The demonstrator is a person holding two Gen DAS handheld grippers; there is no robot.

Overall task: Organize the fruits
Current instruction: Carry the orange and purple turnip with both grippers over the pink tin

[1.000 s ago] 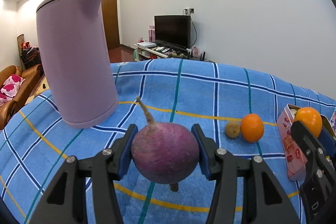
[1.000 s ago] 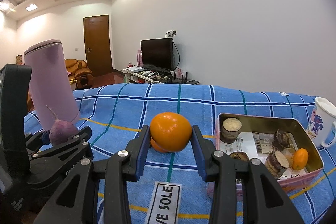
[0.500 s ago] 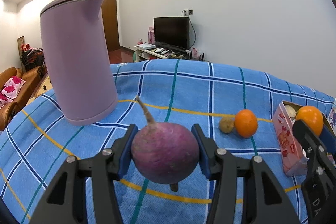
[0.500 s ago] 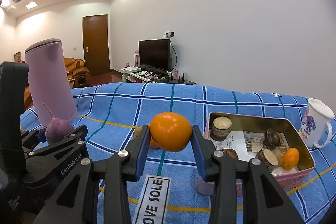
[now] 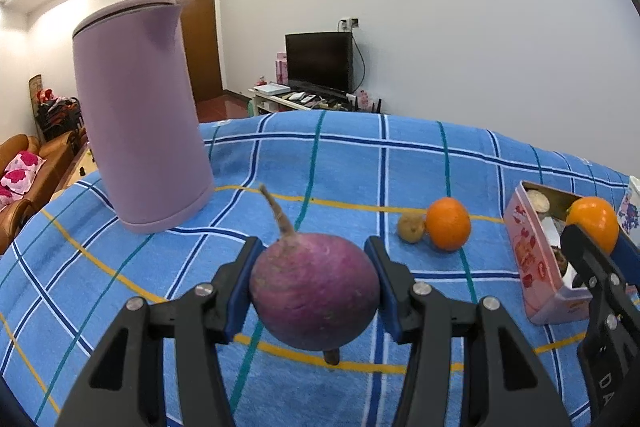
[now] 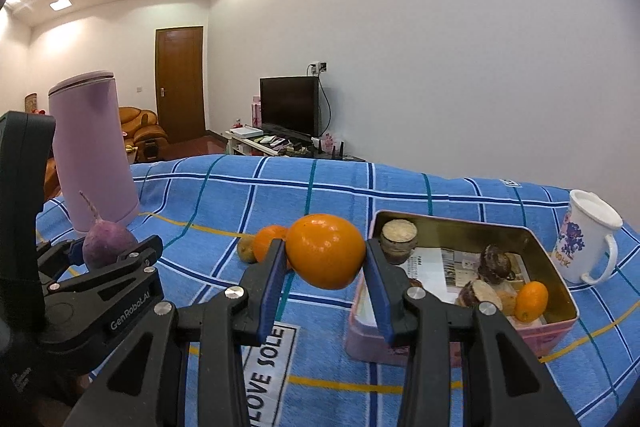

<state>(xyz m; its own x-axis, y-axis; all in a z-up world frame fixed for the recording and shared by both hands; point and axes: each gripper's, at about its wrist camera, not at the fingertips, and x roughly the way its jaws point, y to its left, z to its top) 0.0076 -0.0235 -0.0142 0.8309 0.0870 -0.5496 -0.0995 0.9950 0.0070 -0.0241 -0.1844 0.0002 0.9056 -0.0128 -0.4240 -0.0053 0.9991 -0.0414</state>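
My left gripper (image 5: 314, 287) is shut on a round purple radish (image 5: 314, 291) with a thin root tail, held above the blue checked cloth. My right gripper (image 6: 325, 269) is shut on a large orange (image 6: 325, 251), held in the air just left of the pink tin (image 6: 560, 323). The tin holds cut taro pieces (image 6: 494, 263), a small orange fruit (image 6: 531, 301) and printed paper. A second orange (image 5: 448, 223) and a small brown fruit (image 5: 410, 227) lie on the cloth between the grippers. In the left wrist view the right gripper's orange (image 5: 594, 223) shows over the tin (image 5: 532, 263).
A tall lilac kettle (image 5: 140, 115) stands at the back left of the table. A white mug with a purple print (image 6: 586, 237) sits right of the tin. A "LOVE SOLE" label (image 6: 268, 359) is sewn on the cloth. Sofas and a TV stand lie beyond.
The right gripper has carried its orange to the right, closer to the tin. The left gripper still holds the radish in about the same place.
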